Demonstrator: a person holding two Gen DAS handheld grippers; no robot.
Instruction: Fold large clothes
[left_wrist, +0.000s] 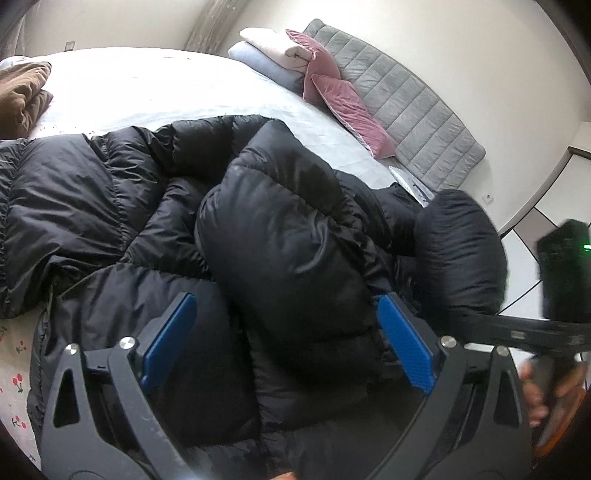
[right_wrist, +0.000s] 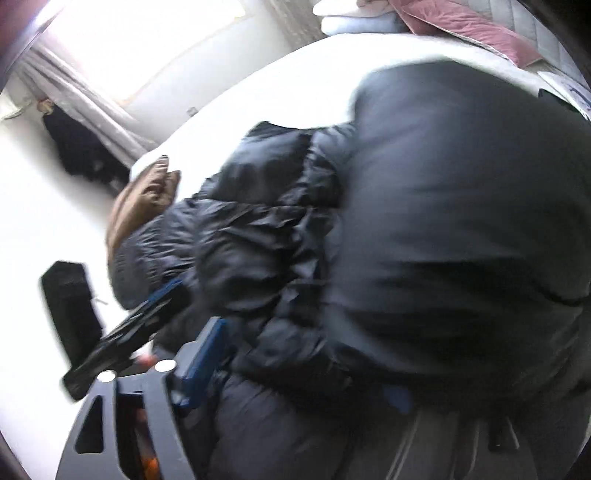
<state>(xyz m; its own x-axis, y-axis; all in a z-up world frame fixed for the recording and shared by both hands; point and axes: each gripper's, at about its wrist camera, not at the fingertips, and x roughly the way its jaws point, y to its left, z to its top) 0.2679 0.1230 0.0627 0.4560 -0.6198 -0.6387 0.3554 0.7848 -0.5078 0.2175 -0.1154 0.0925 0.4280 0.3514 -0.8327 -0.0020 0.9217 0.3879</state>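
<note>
Blue pads (left_wrist: 405, 339) of my left gripper (left_wrist: 288, 332) fill the bottom of the left wrist view, standing wide apart with a thick puffed fold of the black down jacket (left_wrist: 280, 236) bulging up between them. The pads flank the fold, the right pad close against it, but I cannot tell whether either presses on the fabric; the jaws look well open and hold nothing firmly. The jacket sprawls across the middle of the frame over a white bed (left_wrist: 147, 85), reaching from the left edge to a rounded lobe at the right. At the right edge my other gripper's black body and part of a hand (left_wrist: 535, 391) show.

In the right wrist view, blurred, my right gripper (right_wrist: 295, 373) sits at the bottom, one blue pad (right_wrist: 203, 362) at lower left and a sliver of the other at lower right. The jaws stand wide, with the jacket (right_wrist: 443, 240) heaped between and above them, filling the centre and right; no clamp on it is visible. A brown garment (right_wrist: 144, 203) lies at centre left.
</note>
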